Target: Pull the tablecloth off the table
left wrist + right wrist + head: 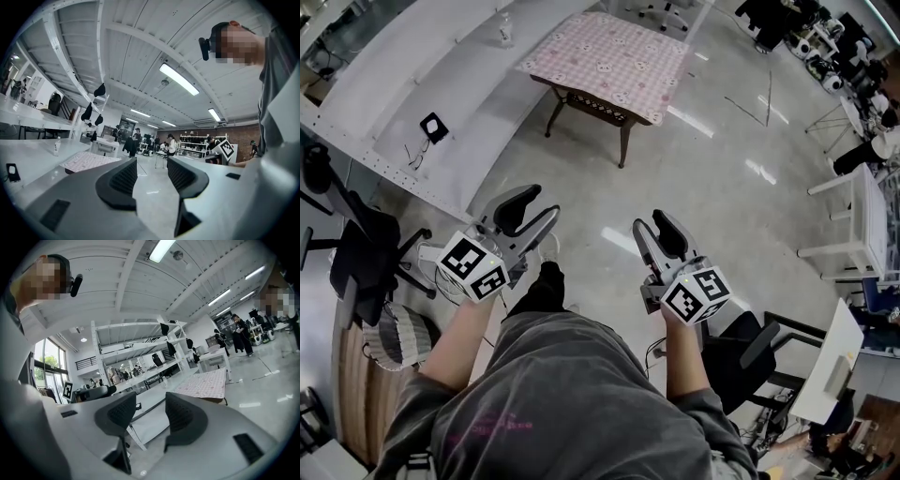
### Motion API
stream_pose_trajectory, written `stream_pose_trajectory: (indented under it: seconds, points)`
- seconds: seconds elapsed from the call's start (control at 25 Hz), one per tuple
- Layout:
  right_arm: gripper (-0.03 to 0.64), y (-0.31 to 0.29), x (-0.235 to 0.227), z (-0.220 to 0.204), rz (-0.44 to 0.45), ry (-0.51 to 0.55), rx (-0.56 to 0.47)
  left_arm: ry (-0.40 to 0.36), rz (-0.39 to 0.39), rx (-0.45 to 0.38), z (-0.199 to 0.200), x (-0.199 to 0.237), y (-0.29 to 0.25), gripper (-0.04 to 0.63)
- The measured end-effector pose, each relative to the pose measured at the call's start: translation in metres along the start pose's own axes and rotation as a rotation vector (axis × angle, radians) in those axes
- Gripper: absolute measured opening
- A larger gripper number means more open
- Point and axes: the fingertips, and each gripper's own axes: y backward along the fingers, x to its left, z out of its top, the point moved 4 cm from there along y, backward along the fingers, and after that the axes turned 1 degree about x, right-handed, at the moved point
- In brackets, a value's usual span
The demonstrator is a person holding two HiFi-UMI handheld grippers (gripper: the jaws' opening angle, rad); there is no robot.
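Note:
A small wooden table [624, 141] stands on the glossy floor well ahead of me, covered by a pink checked tablecloth [609, 61]. The cloth lies flat with nothing on it. My left gripper [534, 208] and right gripper [656, 230] are held at waist height, far short of the table, both open and empty. In the left gripper view the tablecloth [89, 161] shows small at the left beyond the open left gripper [152, 176]. In the right gripper view the tablecloth [204, 384] lies to the right past the open right gripper [151, 416].
A long white workbench [422, 84] runs along the left, carrying a bottle [505, 31] and a small black device [433, 126]. A black office chair [356, 253] stands at my left and another chair [750, 347] at my right. White tables [862, 225] stand at the far right.

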Motion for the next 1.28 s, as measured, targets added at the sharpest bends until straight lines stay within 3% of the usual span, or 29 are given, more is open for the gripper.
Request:
stream_pose_trajectory:
  seconds: [0.52, 1.0, 1.28]
  points:
    - [0.178, -0.107, -0.034, 0.015, -0.016, -0.023, 0.037, 0.040, -0.011, 0.020, 0.013, 0.106, -0.046, 0.201]
    - [0.178, -0.228, -0.048, 0.058, -0.044, 0.013, 0.062, 0.067, -0.058, 0.008, 0.046, 0.225, -0.090, 0.201]
    - [0.178, -0.277, -0.052, 0.071, -0.049, 0.015, 0.066, 0.074, -0.066, 0.001, 0.060, 0.273, -0.104, 0.201]
